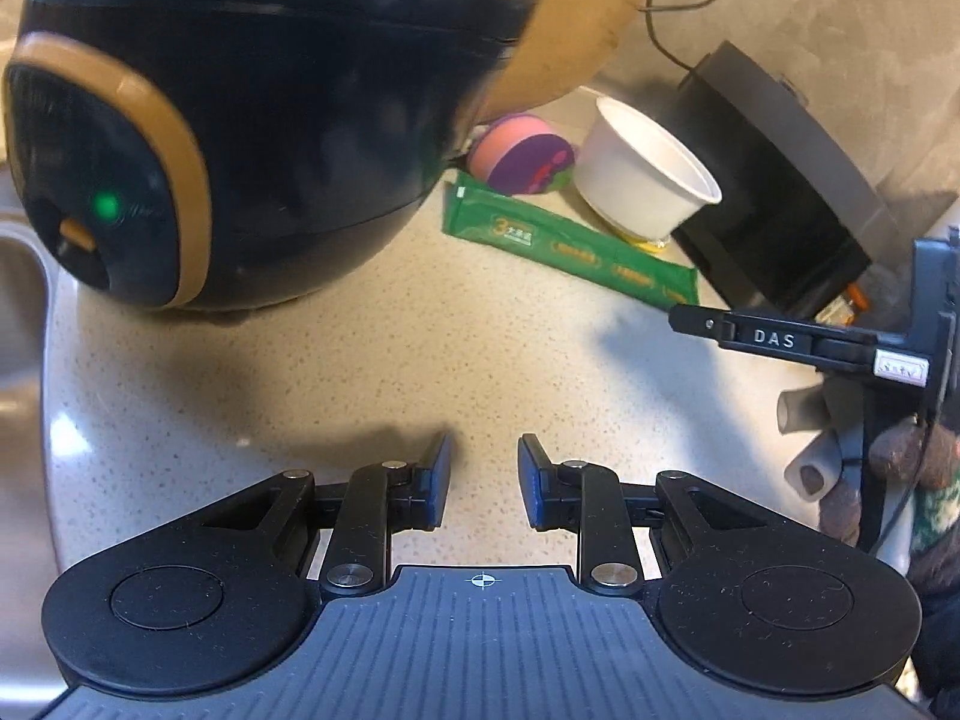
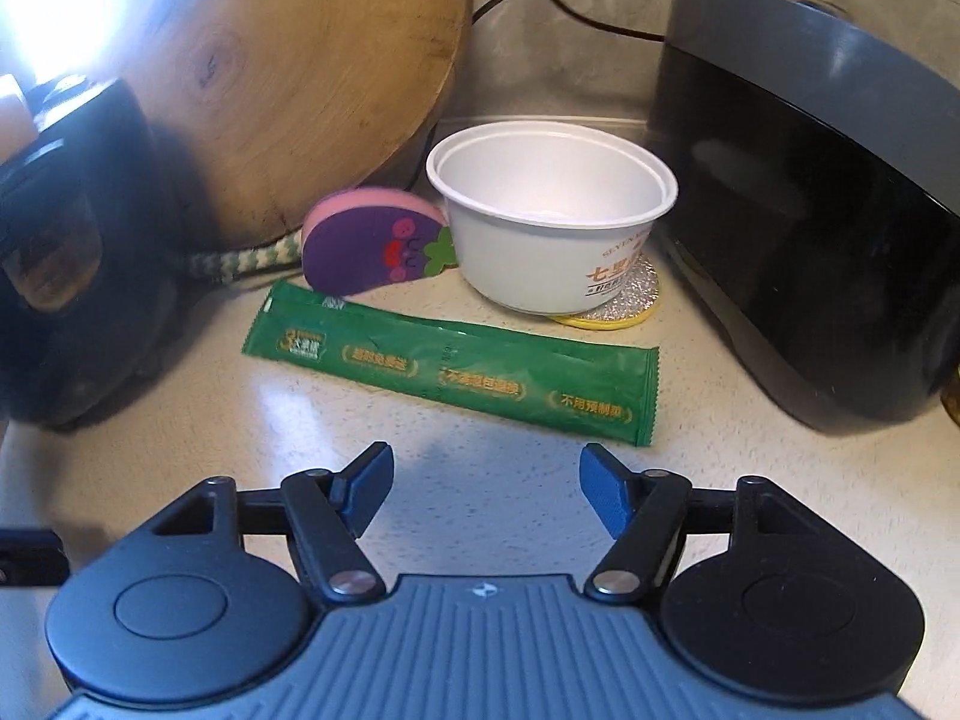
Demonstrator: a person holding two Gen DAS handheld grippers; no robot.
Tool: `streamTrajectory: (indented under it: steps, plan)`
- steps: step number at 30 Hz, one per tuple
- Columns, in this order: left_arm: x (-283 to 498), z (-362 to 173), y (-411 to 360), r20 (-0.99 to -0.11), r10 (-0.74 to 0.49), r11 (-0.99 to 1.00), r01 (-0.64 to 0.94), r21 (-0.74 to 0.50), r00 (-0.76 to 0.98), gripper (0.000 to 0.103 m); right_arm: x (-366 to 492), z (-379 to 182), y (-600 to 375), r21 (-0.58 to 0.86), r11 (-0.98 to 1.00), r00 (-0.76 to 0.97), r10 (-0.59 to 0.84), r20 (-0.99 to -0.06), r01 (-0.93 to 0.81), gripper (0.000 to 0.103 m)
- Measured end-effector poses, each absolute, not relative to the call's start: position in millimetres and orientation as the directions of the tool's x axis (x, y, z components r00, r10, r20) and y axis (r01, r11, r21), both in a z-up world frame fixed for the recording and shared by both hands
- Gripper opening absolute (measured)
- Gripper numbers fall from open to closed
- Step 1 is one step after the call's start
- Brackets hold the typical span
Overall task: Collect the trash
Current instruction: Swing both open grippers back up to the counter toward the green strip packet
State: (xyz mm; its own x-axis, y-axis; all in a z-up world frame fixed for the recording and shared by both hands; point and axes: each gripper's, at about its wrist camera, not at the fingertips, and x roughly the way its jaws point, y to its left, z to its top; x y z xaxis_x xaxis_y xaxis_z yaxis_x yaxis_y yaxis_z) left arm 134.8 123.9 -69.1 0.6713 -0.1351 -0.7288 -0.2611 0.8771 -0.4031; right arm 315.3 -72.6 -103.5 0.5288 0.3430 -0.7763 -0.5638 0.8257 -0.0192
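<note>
Speckled countertop (image 2: 180, 420): green wrapper (image 2: 456, 375) lies at twelve o'clock of the spread, empty right gripper (image 2: 486, 489), long axis crosswise.

"DAS" is printed on the right gripper (image 1: 774, 337) at the frame's right edge; a large "3" marks the green packet (image 2: 456, 369).

Bright left glare, blurred fisheye edges
</note>
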Motion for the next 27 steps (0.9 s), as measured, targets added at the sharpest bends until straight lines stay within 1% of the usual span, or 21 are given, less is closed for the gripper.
streamTrajectory:
  steps: [3,7,10,13,15,19,23,27]
  plan:
    - [136,-67,117,-0.741,-0.107,0.891,-0.267,-0.368,0.663,0.028,325,-114,-69,-0.023,0.803,0.502,0.351,-0.791,-0.596,0.071]
    - [131,-67,112,-0.750,-0.110,0.900,-0.254,-0.354,0.652,0.028,349,-122,-60,0.019,0.792,0.487,0.394,-0.780,-0.610,0.071]
    - [131,-68,113,-0.752,-0.116,0.893,-0.264,-0.365,0.649,0.028,373,-122,-49,0.007,0.780,0.500,0.409,-0.763,-0.626,0.071]
    - [132,-68,113,-0.756,-0.103,0.897,-0.269,-0.352,0.646,0.028,403,-129,-43,0.021,0.781,0.467,0.394,-0.791,-0.624,0.071]
    - [135,-69,112,-0.759,-0.107,0.896,-0.268,-0.353,0.642,0.028,419,-137,-46,0.079,0.795,0.424,0.402,-0.811,-0.602,0.073]
    - [141,-70,108,-0.757,-0.125,0.898,-0.251,-0.362,0.641,0.028,420,-140,-66,0.253,0.796,0.329,0.485,-0.810,-0.550,0.073]
    - [150,-70,105,-0.749,-0.147,0.893,-0.238,-0.381,0.646,0.028,383,-141,-83,0.371,0.739,0.225,0.569,-0.791,-0.562,0.073]
    - [161,-70,103,-0.733,-0.170,0.877,-0.238,-0.417,0.658,0.028,328,-139,-100,0.499,0.668,0.127,0.659,-0.742,-0.551,0.073]
